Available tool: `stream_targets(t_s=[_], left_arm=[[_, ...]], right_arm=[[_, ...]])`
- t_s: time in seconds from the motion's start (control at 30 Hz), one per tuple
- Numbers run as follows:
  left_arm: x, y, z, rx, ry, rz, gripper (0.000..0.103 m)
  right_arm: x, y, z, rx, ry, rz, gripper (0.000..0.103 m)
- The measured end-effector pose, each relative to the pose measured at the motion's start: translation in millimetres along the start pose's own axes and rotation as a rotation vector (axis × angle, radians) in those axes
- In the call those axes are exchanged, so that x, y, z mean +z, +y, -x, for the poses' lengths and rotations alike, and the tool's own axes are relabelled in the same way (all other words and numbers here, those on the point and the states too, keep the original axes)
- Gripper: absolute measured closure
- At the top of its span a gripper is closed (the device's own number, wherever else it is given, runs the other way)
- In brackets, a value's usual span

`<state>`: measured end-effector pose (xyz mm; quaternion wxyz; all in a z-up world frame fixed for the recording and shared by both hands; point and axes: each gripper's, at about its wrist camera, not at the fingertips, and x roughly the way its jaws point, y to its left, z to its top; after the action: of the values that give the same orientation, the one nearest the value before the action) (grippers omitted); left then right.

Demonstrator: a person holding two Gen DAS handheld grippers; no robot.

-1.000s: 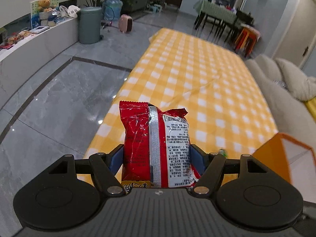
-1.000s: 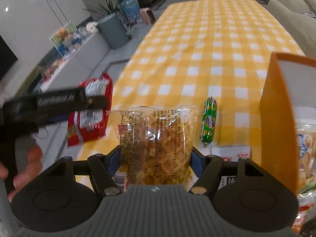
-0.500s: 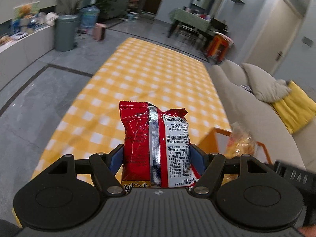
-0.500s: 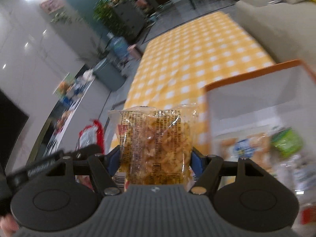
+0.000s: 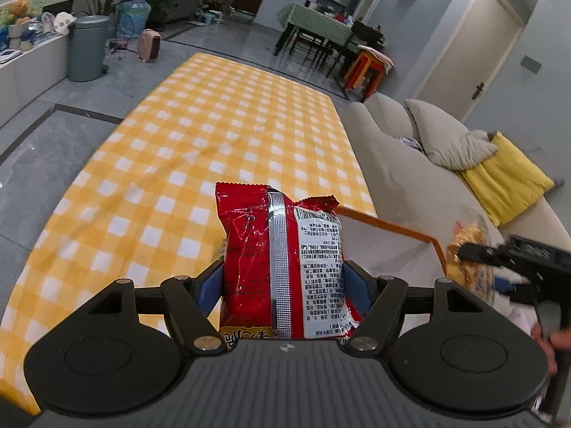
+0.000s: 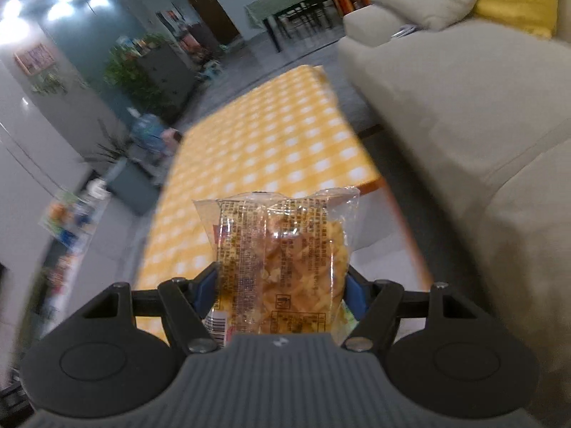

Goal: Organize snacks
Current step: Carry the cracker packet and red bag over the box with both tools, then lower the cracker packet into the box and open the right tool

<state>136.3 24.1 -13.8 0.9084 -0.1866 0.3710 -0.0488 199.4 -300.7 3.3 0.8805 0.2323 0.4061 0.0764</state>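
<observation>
My left gripper [image 5: 282, 278] is shut on a red snack bag [image 5: 278, 264] with a silver seam and white label, held upright above the near end of the yellow checked table [image 5: 214, 135]. An orange-rimmed white box [image 5: 392, 246] stands just right of it. My right gripper [image 6: 282, 285] is shut on a clear bag of yellow crisps [image 6: 285, 260], held over the box's orange edge [image 6: 410, 242]. In the left wrist view, the right gripper [image 5: 474, 253] shows at far right with its crisp bag [image 5: 464, 246] above the box.
A beige sofa [image 6: 464, 125] with a grey cushion [image 5: 449, 139] and a yellow one [image 5: 506, 178] runs along the table's right side. A grey bin [image 5: 85, 48] and a pink heater [image 5: 150, 44] stand on the floor at far left. A dining table [image 5: 317, 28] lies beyond.
Both grippers have swung to the right with their bags. The right one rolled and rose from above the table's snacks to over the box's far edge by the sofa. Grips unchanged.
</observation>
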Motion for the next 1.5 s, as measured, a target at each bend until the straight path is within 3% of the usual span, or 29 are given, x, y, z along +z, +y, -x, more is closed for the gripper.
stream_targets(t_s=[0.23,0.47,0.63,0.67,0.73,0.87,0.9,0.97,1.03,1.1,1.23,1.37,1.5], left_arm=[[-8,2,-9,0.032,0.012,-0.036,0.022],[-6,29,-13,0.044,0.024,0.016,0.022],[-4,45,-16,0.047,0.037,0.056,0.022],[-3,47,-16,0.045,0.038,0.064,0.022],[-3,48,-15,0.05,0.039,0.065,0.022],[-3,49,-12,0.054,0.031,0.067,0.022],[-3,50,-11,0.051,0.032,0.071,0.022],[-3,49,-11,0.05,0.031,0.069,0.022],[-3,50,-11,0.051,0.034,0.066,0.022],[-3,48,-10,0.047,0.036,0.063,0.022],[-3,45,-10,0.03,0.036,0.058,0.022],[-2,43,-10,0.004,0.04,0.068,0.022],[-1,39,-6,-0.017,0.03,0.057,0.022]], right_arm=[[11,9,-71,-0.2,0.183,0.209,0.035],[8,6,-130,-0.272,0.304,0.266,0.035],[10,18,-147,-0.348,0.337,0.374,0.032],[10,18,-148,-0.36,0.348,0.384,0.028],[11,21,-149,-0.378,0.34,0.414,0.01],[15,25,-135,-0.378,0.286,0.443,0.01],[16,25,-132,-0.361,0.272,0.446,0.015],[17,27,-121,-0.331,0.242,0.453,0.041],[17,27,-120,-0.329,0.251,0.45,0.077],[14,25,-129,-0.315,0.289,0.447,0.092],[4,16,-145,-0.281,0.334,0.399,0.096],[-10,9,-159,-0.32,0.357,0.407,0.096],[-12,2,-155,-0.294,0.342,0.371,0.096]])
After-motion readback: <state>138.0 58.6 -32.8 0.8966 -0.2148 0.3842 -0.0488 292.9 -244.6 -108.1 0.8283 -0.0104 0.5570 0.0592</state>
